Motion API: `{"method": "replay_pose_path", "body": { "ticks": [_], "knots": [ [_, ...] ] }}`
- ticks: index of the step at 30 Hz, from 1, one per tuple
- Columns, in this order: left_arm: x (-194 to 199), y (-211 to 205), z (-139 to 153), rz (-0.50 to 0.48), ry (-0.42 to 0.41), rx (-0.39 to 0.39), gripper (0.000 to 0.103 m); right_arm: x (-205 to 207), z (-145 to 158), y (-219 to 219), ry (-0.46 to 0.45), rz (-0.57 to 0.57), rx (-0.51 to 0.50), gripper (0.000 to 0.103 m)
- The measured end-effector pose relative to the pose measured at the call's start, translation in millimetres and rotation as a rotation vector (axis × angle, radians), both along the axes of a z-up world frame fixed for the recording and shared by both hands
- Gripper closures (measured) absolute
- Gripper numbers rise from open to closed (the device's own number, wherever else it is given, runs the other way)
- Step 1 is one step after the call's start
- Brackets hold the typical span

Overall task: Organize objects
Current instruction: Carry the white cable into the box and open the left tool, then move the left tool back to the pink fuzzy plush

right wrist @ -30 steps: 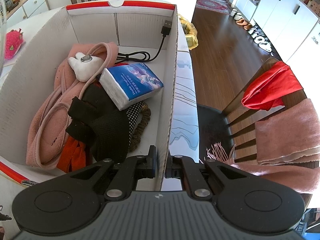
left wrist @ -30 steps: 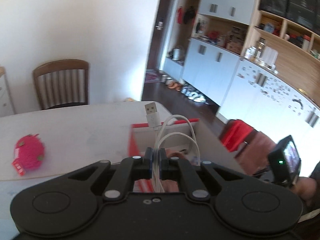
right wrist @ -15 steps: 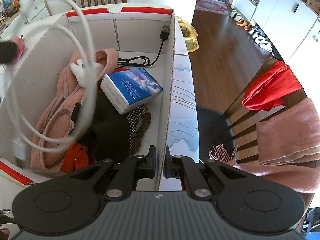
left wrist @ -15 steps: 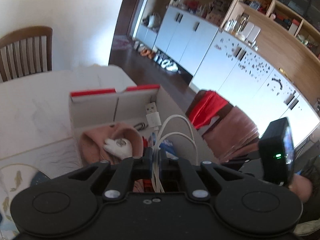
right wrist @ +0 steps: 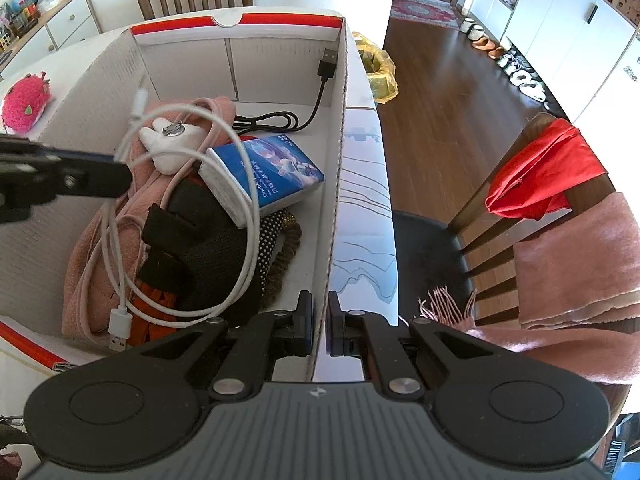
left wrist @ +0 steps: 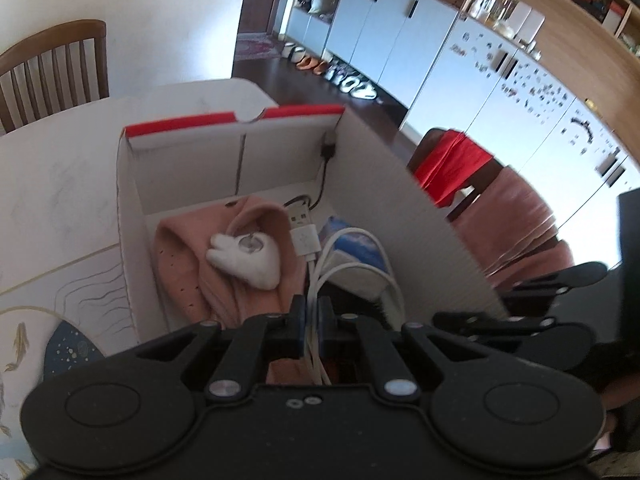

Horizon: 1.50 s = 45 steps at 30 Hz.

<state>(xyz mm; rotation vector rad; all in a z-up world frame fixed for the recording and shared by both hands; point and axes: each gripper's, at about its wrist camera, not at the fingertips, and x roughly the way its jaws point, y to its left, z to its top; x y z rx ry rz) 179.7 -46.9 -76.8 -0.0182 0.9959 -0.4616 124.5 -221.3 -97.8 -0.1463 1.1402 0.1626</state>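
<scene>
left gripper (left wrist: 311, 320) fingers are clamped on a coiled white usb cable (left wrist: 352, 256), holding it over the open white cardboard box (left wrist: 180, 184); its loops hang down into the box. right gripper (right wrist: 319, 328) is pinched on the box's right wall near the near corner. inside lie a pink garment (right wrist: 92, 256), a white plush piece (right wrist: 172, 146), a blue tissue pack (right wrist: 268, 176), dark gloves (right wrist: 200, 240) and a black cable (right wrist: 280, 120). the box sits on the white surface (left wrist: 60, 160).
</scene>
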Motion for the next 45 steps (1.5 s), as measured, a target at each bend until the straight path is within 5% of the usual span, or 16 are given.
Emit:
{"method": "replay_pose_path", "body": {
  "ticks": [11, 19, 45],
  "knots": [
    [9, -11, -23, -0.030, 0.037, 0.115, 0.098, 1, -3, 1, 0.004, 0.001, 0.004, 0.097],
    [10, -13, -30, -0.046, 0.064, 0.127, 0.085, 1, -4, -1, 0.006, -0.005, 0.009, 0.097],
    [-13, 12, 31, 0.042, -0.068, 0.072, 0.040, 1, -2, 1, 0.002, -0.004, 0.006, 0.097]
  ]
}}
